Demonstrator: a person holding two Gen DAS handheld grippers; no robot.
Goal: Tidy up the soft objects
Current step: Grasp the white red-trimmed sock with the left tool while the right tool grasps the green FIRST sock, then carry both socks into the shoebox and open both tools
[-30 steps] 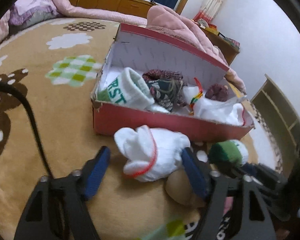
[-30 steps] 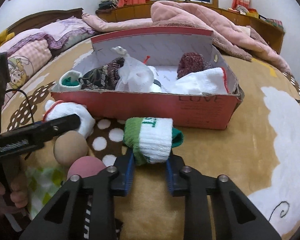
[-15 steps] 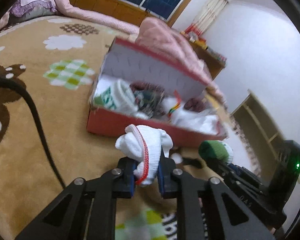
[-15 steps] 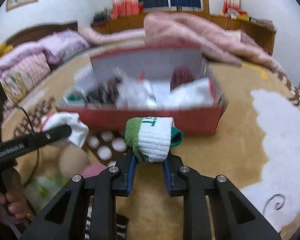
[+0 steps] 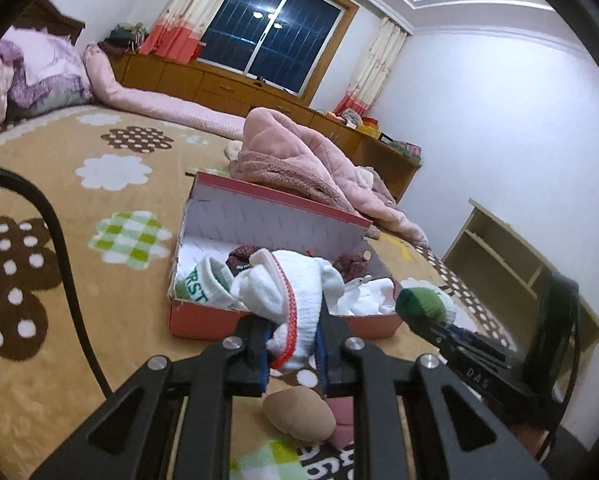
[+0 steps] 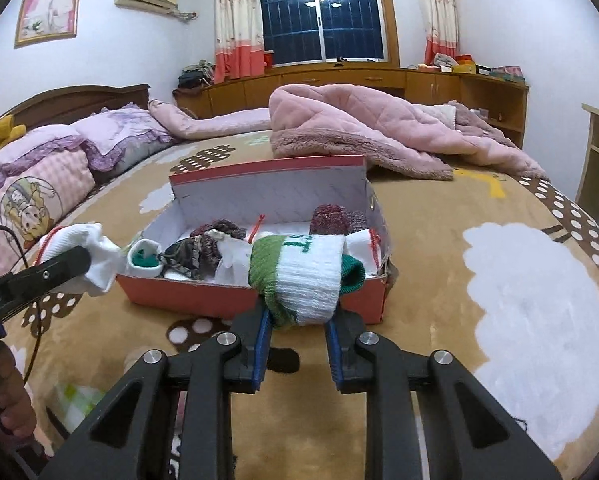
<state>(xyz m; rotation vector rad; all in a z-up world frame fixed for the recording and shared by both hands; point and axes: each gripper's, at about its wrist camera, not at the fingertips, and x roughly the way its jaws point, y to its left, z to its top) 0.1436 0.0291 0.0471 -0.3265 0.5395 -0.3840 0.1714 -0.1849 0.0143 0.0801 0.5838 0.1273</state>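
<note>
While the left tool (image 5: 291, 354) is clenched on a soft white ribbed sock bundle with red trim (image 5: 287, 300), the right tool (image 6: 297, 338) grips a knitted green-and-white sock roll (image 6: 305, 278); both are held above the plush bed cover before the red cardboard box (image 6: 203, 294) of socks. Only the left view shows a tan ball (image 5: 299, 412) beneath. Bare cover lies right of the box.

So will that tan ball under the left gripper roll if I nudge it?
Probably. The tan ball looks smooth and rounded, so a nudge could send it off. The plush blanket should slow it, and the pink ball touching it may block that side.
</note>
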